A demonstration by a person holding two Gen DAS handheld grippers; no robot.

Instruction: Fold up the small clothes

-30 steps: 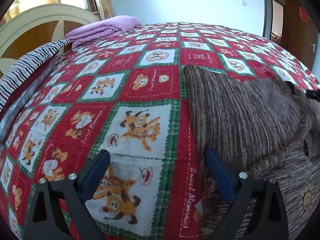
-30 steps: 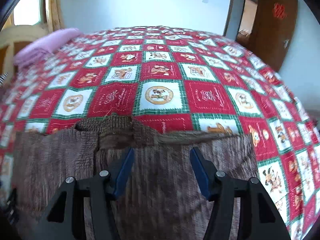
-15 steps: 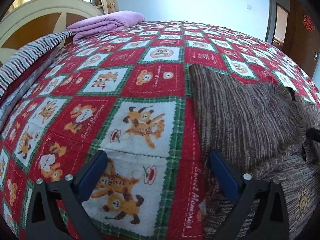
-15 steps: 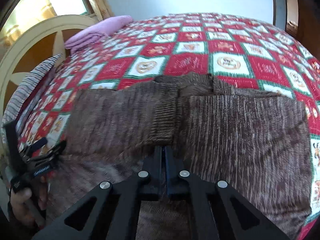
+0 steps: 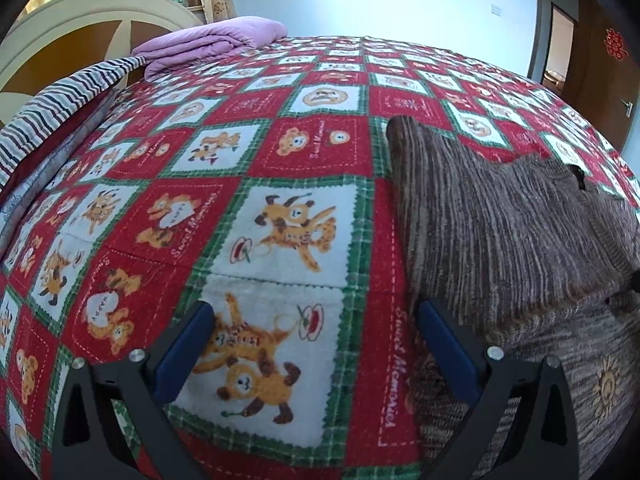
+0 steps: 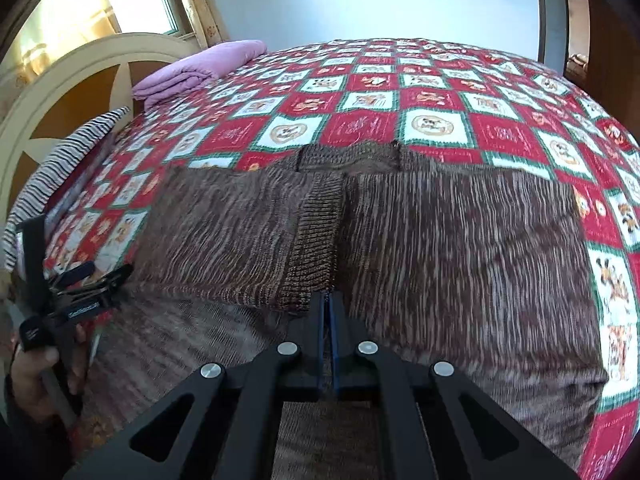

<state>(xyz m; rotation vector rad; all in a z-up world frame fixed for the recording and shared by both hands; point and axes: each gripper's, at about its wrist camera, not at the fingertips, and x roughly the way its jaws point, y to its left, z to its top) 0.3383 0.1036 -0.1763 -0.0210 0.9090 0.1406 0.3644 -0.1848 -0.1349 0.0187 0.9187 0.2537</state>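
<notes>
Both wrist views look steeply down, close over the bed [image 5: 280,152]; both share the sweater [image 6: 460,248] and pillow [image 5: 216,40].

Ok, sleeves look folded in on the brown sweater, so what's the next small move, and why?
Probably lower the open left claw onto the near side edge of the sweater and close. The sleeves already lie across the body, cuff flat; the right claw sits shut at that cuff, pinching nothing I can see.
</notes>
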